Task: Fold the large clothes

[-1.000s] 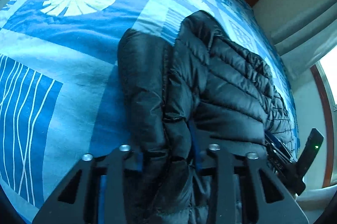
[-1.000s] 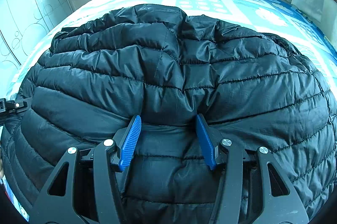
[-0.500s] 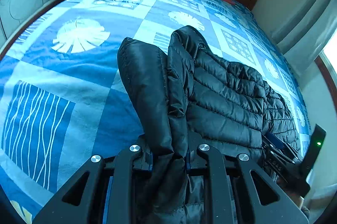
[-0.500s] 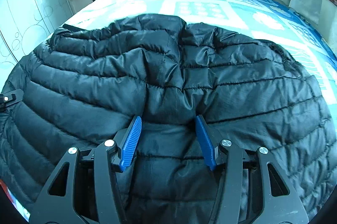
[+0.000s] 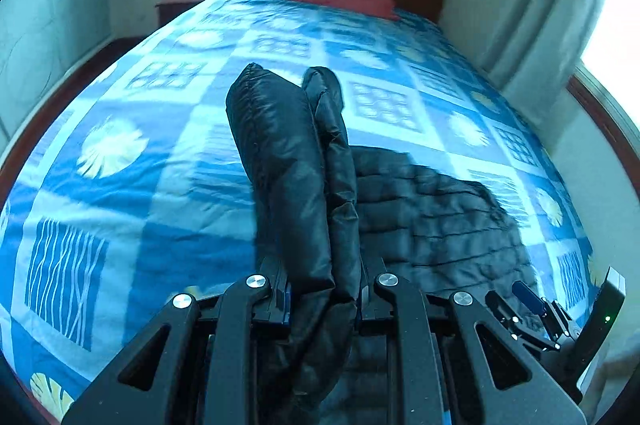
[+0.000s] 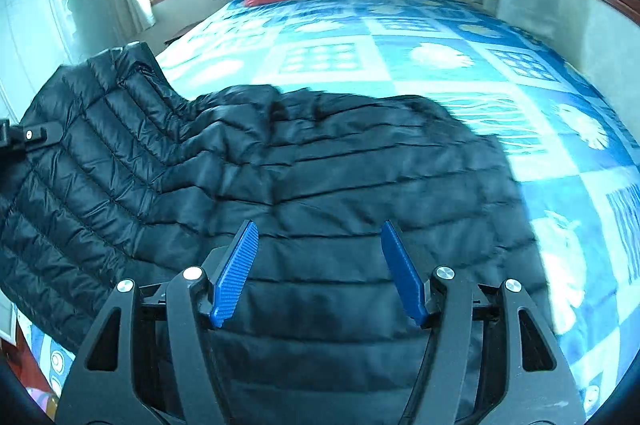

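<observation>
Blue patchwork bed, black jacket: left jaws clenching it, right jaws just released.

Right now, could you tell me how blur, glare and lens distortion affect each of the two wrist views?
Left wrist view: fisheye bends the bed edges; the jacket clamped in the left gripper is sharp, the quilting beyond smeared; the window at right is blown out. Right wrist view: both windows glare white, the jacket's far edge is motion-blurred, the right gripper crisp.

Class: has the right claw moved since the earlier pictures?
Yes. The right claw has pulled back from the jacket, its jaws just opening; more of the bed shows.
</observation>
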`<move>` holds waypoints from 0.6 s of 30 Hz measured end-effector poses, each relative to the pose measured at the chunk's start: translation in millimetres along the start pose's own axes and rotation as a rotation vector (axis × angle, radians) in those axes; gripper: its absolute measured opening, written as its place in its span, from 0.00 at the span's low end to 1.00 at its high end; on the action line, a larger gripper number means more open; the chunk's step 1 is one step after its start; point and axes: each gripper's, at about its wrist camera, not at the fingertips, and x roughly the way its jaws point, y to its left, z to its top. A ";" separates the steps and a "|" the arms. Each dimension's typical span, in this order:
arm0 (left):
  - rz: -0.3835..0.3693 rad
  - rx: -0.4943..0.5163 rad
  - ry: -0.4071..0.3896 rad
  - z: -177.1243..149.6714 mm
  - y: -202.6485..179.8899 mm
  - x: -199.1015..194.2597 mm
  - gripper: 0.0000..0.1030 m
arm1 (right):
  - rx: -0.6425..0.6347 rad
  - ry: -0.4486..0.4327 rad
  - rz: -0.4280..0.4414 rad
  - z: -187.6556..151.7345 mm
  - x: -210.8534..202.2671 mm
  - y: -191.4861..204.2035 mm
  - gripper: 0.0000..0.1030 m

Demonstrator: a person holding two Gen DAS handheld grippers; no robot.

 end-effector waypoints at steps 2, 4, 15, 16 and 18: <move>-0.008 0.041 0.001 0.2 -31.1 2.5 0.20 | 0.021 -0.008 -0.009 0.6 -8.9 -17.3 0.62; -0.011 0.074 0.003 -1.8 -58.1 8.8 0.20 | 0.037 -0.017 -0.022 0.3 -16.9 -34.3 0.63; -0.007 0.209 0.093 -38.4 -170.8 83.8 0.20 | 0.148 -0.020 -0.101 -11.3 -38.2 -114.4 0.67; -0.006 0.216 0.102 -42.1 -176.6 90.3 0.20 | 0.154 -0.018 -0.105 -14.4 -40.0 -117.9 0.67; -0.004 0.236 0.125 -52.3 -188.6 107.0 0.20 | 0.174 -0.010 -0.118 -16.2 -37.7 -128.3 0.67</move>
